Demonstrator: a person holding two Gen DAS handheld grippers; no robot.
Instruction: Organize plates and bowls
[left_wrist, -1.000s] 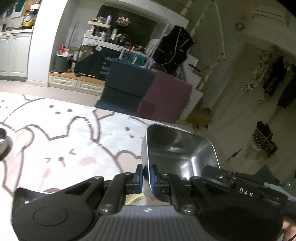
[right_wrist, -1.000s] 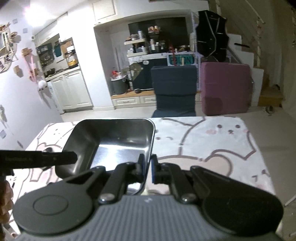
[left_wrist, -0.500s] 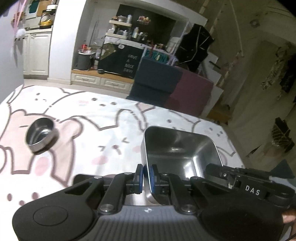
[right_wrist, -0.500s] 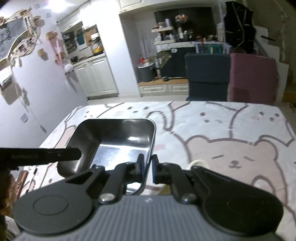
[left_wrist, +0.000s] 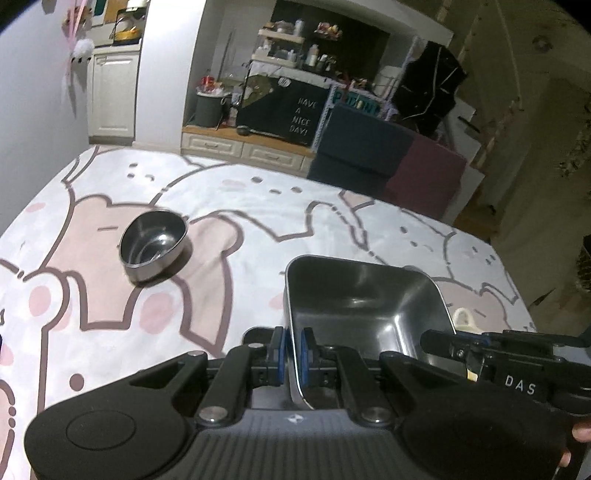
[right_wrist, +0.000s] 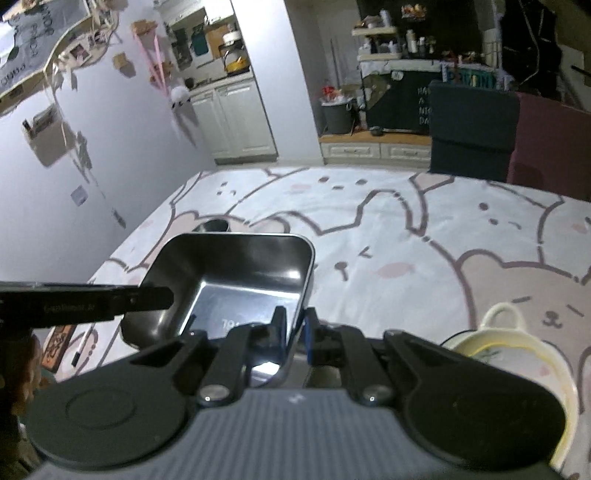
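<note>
Your left gripper (left_wrist: 291, 356) is pinched tight on the left wall of the rectangular steel tray (left_wrist: 364, 306), and your right gripper (right_wrist: 295, 338) is clamped just as tightly on its opposite wall, so you carry the tray between both tools above the bear-print tablecloth (left_wrist: 229, 206). A small round steel bowl (left_wrist: 153, 243) sits on the cloth well to the left of the tray. Near your right gripper a cream handled dish (right_wrist: 511, 354) rests (possibly with a second piece nested inside; the edge is cut off).
</note>
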